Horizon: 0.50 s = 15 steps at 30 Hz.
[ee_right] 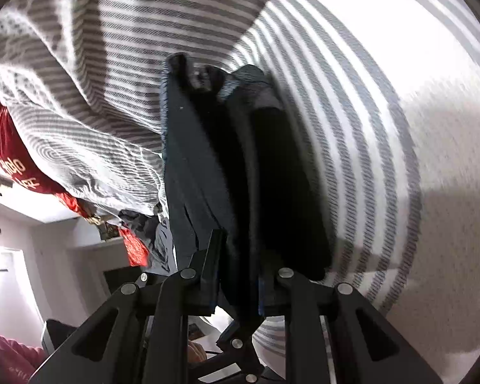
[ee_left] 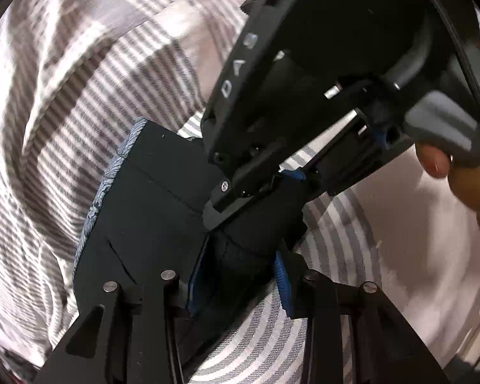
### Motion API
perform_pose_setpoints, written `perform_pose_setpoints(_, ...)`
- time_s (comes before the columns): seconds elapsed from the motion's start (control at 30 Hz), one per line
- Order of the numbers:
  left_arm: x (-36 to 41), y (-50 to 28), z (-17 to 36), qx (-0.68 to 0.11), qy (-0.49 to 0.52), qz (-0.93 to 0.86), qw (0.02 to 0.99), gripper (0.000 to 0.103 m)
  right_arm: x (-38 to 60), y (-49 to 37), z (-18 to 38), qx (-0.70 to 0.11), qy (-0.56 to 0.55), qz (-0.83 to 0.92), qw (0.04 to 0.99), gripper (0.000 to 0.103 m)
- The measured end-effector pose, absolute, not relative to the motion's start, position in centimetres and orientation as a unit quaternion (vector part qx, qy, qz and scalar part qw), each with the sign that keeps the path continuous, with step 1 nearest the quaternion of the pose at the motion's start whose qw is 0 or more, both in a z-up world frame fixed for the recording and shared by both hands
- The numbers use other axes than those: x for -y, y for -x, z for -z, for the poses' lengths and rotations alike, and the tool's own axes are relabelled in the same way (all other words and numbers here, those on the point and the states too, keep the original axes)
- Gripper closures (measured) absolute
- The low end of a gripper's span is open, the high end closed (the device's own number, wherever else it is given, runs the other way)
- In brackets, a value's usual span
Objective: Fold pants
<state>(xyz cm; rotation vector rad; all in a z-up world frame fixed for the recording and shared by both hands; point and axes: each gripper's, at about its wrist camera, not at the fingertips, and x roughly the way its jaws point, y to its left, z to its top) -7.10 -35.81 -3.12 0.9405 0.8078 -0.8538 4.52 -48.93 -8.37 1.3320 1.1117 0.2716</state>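
The pants are dark fabric. In the left wrist view a bunch of the dark pants sits pinched between my left gripper's blue-padded fingers, close over a grey-and-white striped bedsheet. The right gripper's black body crosses just above, its tip touching the same dark fabric, a hand on its handle. In the right wrist view my right gripper is shut on a thick fold of the dark pants, held near the striped sheet. Most of the pants is hidden.
The striped sheet is rumpled into ridges at the left. A red garment with white lettering and grey clothes lie at the bed's edge. White room walls show beyond it.
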Motion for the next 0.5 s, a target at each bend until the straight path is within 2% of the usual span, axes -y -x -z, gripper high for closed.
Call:
perform_pose_setpoints(0.3, 33.0, 6.8, -0.8, -0.346, -0.397, 0.383, 0.759, 0.064, 46.8, -6.1, 3.5, -0.481, -0.521, -0.167, 0.685, 0.082)
perform_pose_setpoints(0.4, 32.3, 5.8, -1.2, -0.368, -0.391, 0.381, 0.752, 0.064, 46.1, -7.1, 3.7, -0.502, -0.506, -0.163, 0.682, 0.069)
perform_pose_setpoints(0.43, 32.1, 5.7, -1.5, -0.368, -0.391, 0.381, 0.753, 0.064, 46.2, -7.3, 3.9, -0.507, -0.507, -0.155, 0.680, 0.052)
perform_pose_setpoints(0.47, 31.9, 5.6, -1.9, -0.366, -0.390, 0.382, 0.754, 0.064, 46.6, -7.5, 4.0, -0.505, -0.511, -0.142, 0.681, 0.040)
perform_pose_setpoints(0.5, 31.6, 5.5, -2.4, -0.364, -0.388, 0.387, 0.753, 0.064, 47.2, -7.4, 4.1, -0.499, -0.515, -0.134, 0.684, 0.038)
